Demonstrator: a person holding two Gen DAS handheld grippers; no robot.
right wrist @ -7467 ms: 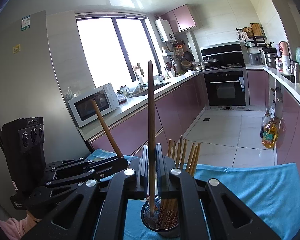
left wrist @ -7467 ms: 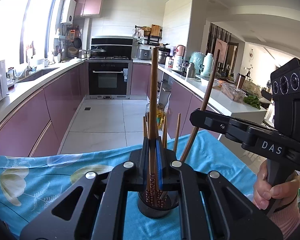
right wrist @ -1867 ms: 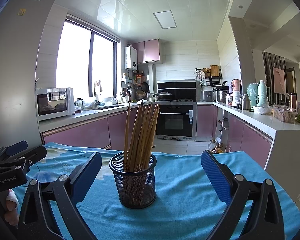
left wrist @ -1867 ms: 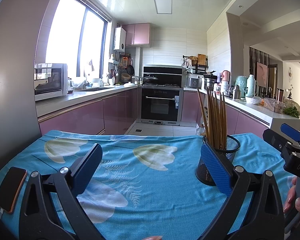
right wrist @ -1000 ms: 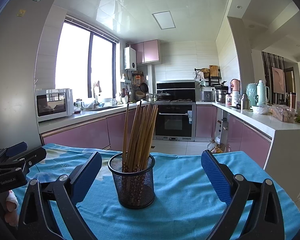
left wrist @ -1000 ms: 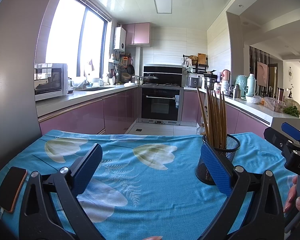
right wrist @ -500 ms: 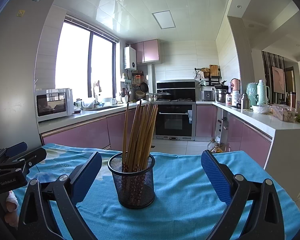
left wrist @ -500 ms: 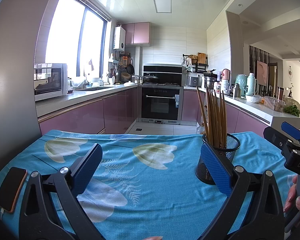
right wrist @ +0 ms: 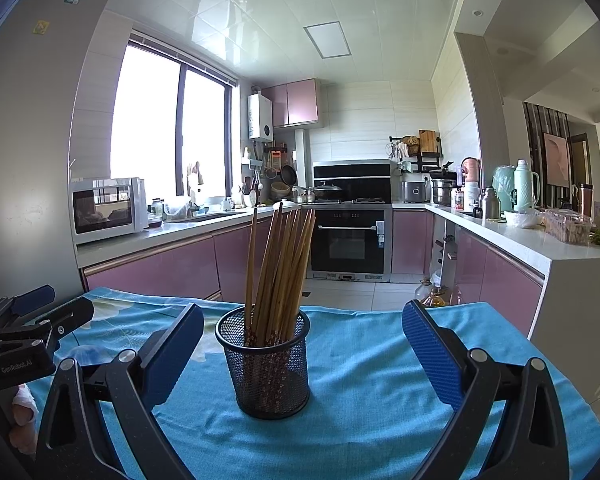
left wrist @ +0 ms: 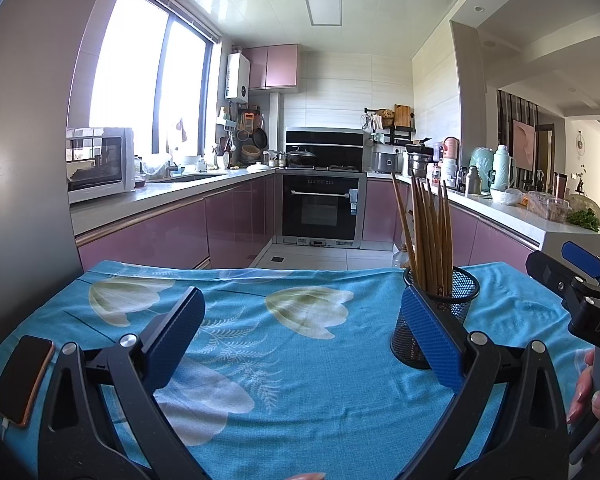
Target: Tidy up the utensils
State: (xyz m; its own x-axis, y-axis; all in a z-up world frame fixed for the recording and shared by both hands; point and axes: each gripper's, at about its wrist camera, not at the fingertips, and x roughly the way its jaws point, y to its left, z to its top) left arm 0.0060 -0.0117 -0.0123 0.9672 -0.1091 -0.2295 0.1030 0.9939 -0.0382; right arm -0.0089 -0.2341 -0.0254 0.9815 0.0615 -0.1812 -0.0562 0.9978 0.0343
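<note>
**One mesh holder, one bundle of chopsticks, both grippers released**

One table, covered by a single turquoise tablecloth printed with pale flowers, fills the lower part of both wrist views. One black wire-mesh holder stands upright on the cloth. In the right wrist view it sits between the two blue pads, nearer the left-hand one and touching neither.

Two grippers show. The left gripper has its jaws spread wide and holds nothing; the holder stands just beyond its right finger, which hides part of the mesh. The right gripper is likewise spread wide and empty. Each appears at the edge of the other's view, gripped by a hand.

The wooden chopsticks all stand in the holder, leaning together as one loose bundle with patterned ends down. About a dozen can be made out, though they overlap too much for an exact count.

One phone in an orange case lies on the cloth at the near left corner, well apart from the holder.
</note>
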